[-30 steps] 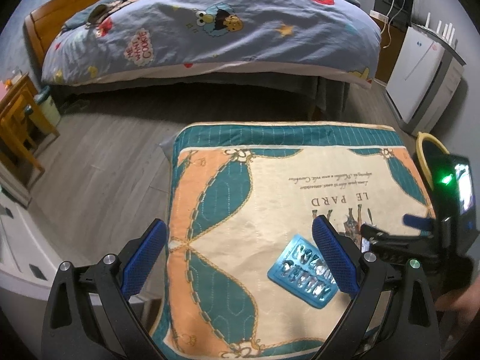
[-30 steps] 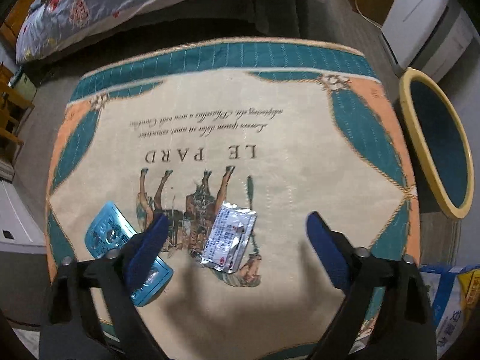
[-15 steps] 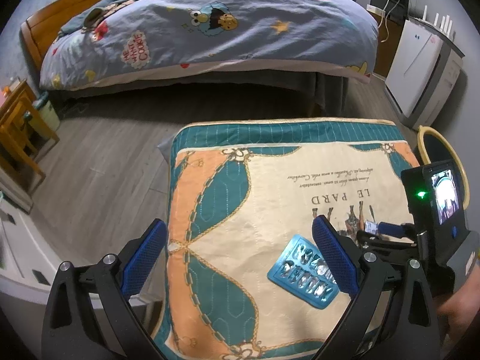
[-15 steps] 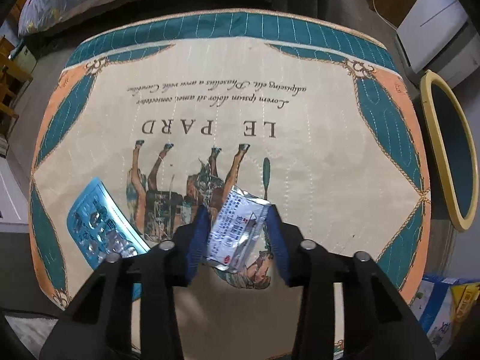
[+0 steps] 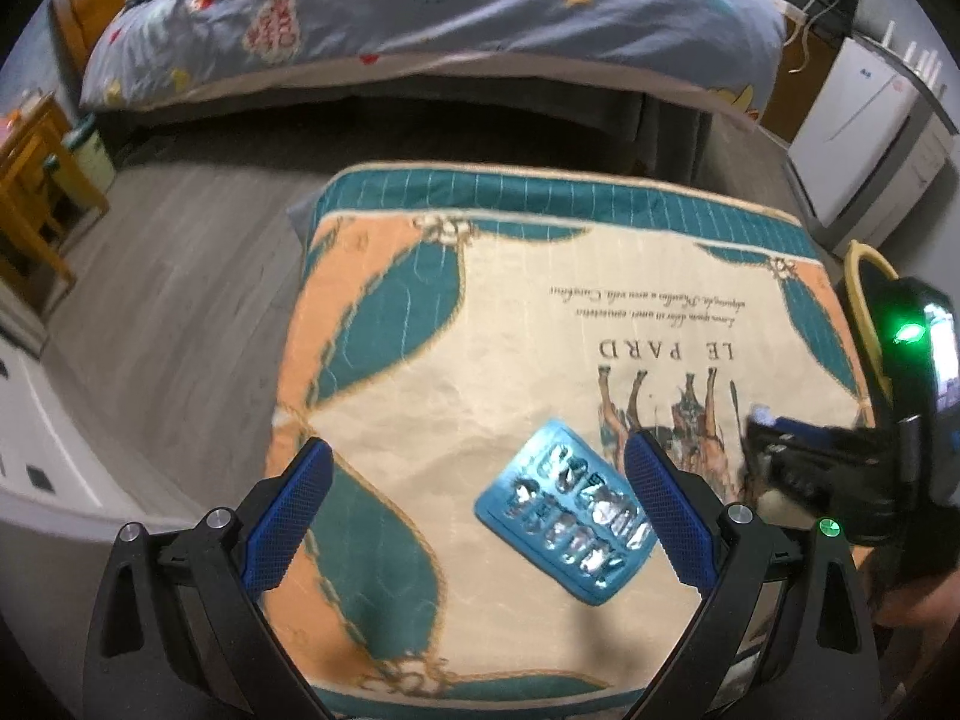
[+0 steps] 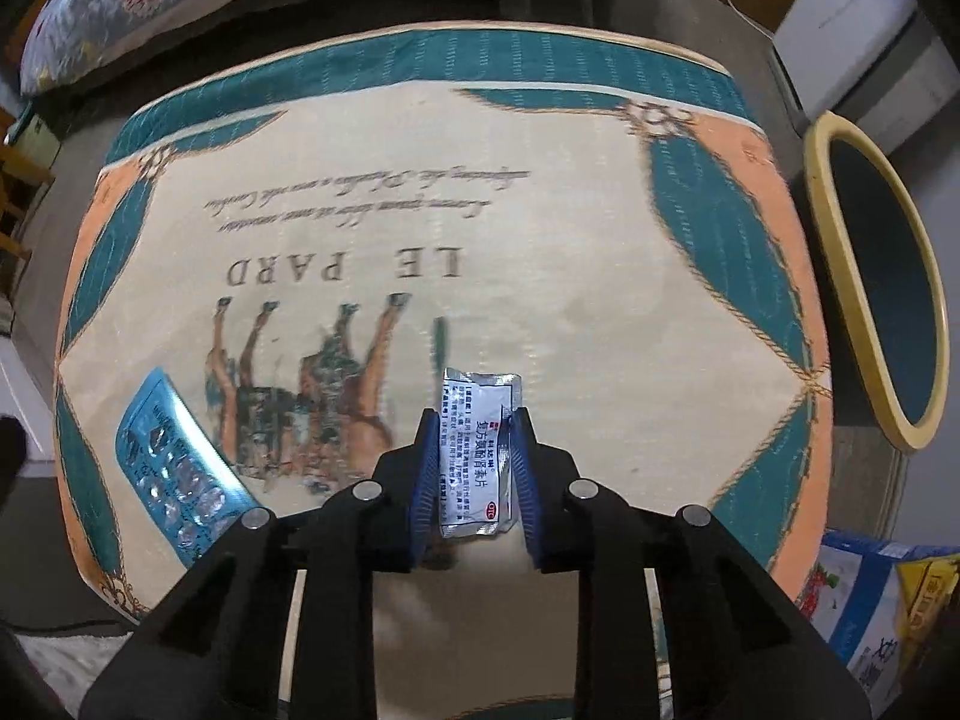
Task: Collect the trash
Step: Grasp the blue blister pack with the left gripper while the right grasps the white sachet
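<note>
Item: silver foil medicine sachet [image 6: 474,456], long axis along my right tongs [image 6: 471,471], which have just been closing onto it; yellow-rimmed bin [image 6: 834,276] lies right; left tongs [image 5: 480,516] wide, empty.

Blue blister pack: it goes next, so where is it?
The blue blister pack lies on the printed cloth, between the open left hand-held gripper fingers, nearer the right one.

Bedroom in a home: bed [image 5: 432,18] with cartoon-print duvet at twelve o'clock, wooden headboard [image 5: 90,6] at eleven, small wooden table [image 5: 30,180] at nine, grey plank floor [image 5: 180,276], quilted printed cushion [image 5: 540,324] in the middle.
</note>
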Action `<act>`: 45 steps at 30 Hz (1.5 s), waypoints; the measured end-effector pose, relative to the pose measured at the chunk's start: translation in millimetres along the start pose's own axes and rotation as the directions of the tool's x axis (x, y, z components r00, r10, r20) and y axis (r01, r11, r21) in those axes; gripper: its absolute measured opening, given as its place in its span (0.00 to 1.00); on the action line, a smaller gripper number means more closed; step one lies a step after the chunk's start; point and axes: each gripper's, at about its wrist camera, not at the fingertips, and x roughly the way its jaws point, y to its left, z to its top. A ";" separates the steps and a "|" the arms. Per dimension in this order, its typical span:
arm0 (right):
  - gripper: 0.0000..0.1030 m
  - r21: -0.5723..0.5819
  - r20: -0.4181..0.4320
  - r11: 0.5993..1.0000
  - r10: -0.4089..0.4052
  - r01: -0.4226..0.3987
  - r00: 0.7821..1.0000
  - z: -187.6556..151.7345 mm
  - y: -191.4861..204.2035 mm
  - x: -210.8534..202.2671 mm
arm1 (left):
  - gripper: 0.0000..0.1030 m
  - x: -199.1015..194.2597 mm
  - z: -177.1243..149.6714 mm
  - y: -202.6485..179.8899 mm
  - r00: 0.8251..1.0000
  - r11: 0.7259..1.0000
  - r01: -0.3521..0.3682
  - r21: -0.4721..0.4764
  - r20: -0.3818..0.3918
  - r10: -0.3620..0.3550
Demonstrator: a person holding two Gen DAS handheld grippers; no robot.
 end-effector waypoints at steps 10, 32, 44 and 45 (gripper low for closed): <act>0.23 0.095 0.006 0.995 0.005 -0.006 1.000 6.0 -46.5 -3.3 | 0.94 49.7 -32.2 -19.1 0.989 0.988 -0.008 -0.153 -0.148 -0.015; 0.23 0.107 0.032 0.994 0.015 -0.018 0.999 7.6 -66.8 -11.6 | 0.76 65.1 -29.4 -67.4 0.983 0.999 0.040 -0.001 -0.177 -0.040; 0.23 0.084 0.069 0.995 0.056 -0.062 0.996 12.7 -61.7 -28.1 | 0.78 67.6 -43.4 -78.2 0.978 0.998 0.003 0.066 -0.208 0.011; 0.23 0.085 0.078 0.994 0.064 -0.070 0.995 13.4 -61.6 -31.5 | 0.73 67.0 -43.3 -76.7 0.979 0.998 -0.002 0.066 -0.206 0.016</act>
